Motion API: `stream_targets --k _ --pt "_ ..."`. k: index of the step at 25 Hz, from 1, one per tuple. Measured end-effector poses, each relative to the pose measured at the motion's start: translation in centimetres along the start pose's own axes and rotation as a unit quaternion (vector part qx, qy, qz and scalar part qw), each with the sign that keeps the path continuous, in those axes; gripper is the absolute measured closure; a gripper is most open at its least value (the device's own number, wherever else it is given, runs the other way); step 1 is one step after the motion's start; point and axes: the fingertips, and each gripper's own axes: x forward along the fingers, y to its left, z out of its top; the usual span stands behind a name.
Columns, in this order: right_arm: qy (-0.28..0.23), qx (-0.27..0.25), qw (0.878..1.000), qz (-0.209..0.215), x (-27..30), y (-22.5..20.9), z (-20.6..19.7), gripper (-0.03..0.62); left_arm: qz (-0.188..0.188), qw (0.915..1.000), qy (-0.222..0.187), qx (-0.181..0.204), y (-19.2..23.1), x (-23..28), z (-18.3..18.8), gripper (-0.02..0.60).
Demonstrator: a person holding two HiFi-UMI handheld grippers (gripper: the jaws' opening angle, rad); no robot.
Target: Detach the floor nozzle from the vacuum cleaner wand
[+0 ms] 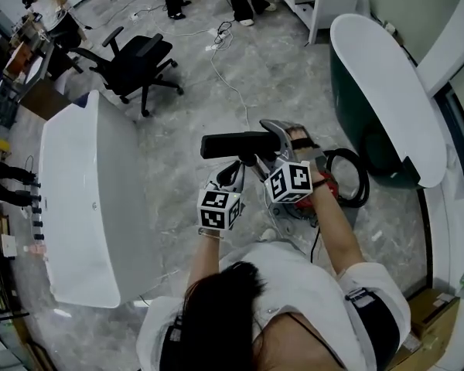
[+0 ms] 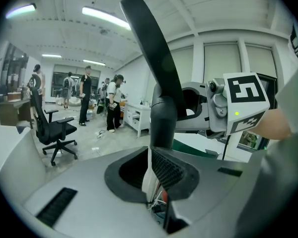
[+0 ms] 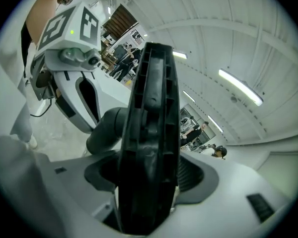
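My right gripper [image 1: 272,141]: jaws clamped across floor nozzle [image 1: 240,144] head, held aloft over floor near vacuum hose [image 1: 357,178]. My left gripper [image 1: 233,170]: jaws together at foot of nozzle neck; whether pinching it, can't tell. Wand not made out. I judge the pull-apart step is in hand, maybe done. Next: I steady head, draw straight along neck.

Head camera looks steeply down from above person's head [image 1: 216,315], framing left claw [image 1: 236,168], right claw [image 1: 263,149] and floor nozzle [image 1: 236,144] over floor [image 1: 178,91]. Left gripper camera sits tight behind own jaws, facing level across room. Right gripper camera, canted, tilts toward ceiling [image 3: 228,48], nozzle filling centre. All three share nozzle; each gripper camera catches other claw.
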Motion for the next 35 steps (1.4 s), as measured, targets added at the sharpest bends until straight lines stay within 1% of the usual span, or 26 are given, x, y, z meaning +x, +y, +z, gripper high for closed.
stream_targets --k 4,6,11,17,19,21,26,30,33,35 --pt "-0.003 0.019 1.000 -0.009 0.2 -0.1 0.2 0.303 -0.003 1.0000 -0.005 -0.006 0.2 -0.1 0.1 0.575" --pt "-0.003 0.028 1.000 -0.012 0.1 -0.2 0.4 0.375 -0.002 0.9999 -0.011 -0.011 0.4 -0.3 0.4 0.575" --pt "0.006 0.035 0.999 -0.025 0.1 -0.4 0.3 0.377 0.005 0.9997 -0.019 -0.017 1.4 -0.8 0.5 0.575" --pt "0.018 0.045 0.998 -0.031 -0.2 -0.3 0.2 0.378 -0.001 0.9994 -0.009 -0.033 2.1 -1.6 -1.0 0.572" --pt "0.023 0.049 0.998 -0.033 -0.2 -0.5 0.0 0.378 -0.013 0.9993 -0.004 -0.035 1.9 -1.5 -1.4 0.543" --pt "0.028 0.053 0.998 -0.033 -0.3 -0.6 -0.1 0.378 -0.026 0.9992 0.004 -0.031 1.4 -1.3 -1.9 0.502" --pt "0.038 0.068 0.997 -0.029 -0.7 -0.2 -0.4 0.379 -0.039 0.9992 0.009 -0.007 0.4 -0.4 -3.5 0.485" --pt "0.048 0.071 0.996 -0.031 -1.1 -0.6 -0.9 0.379 -0.065 0.9978 0.010 0.011 -0.9 1.4 -4.1 0.453" --pt "0.054 0.075 0.995 -0.034 -1.7 -0.6 -1.3 0.379 -0.066 0.9972 0.013 0.033 -1.9 2.7 -4.7 0.425" --pt "0.054 0.078 0.995 -0.036 -1.9 -0.7 -1.5 0.379 -0.062 0.9973 0.008 0.039 -2.3 3.5 -4.7 0.417"
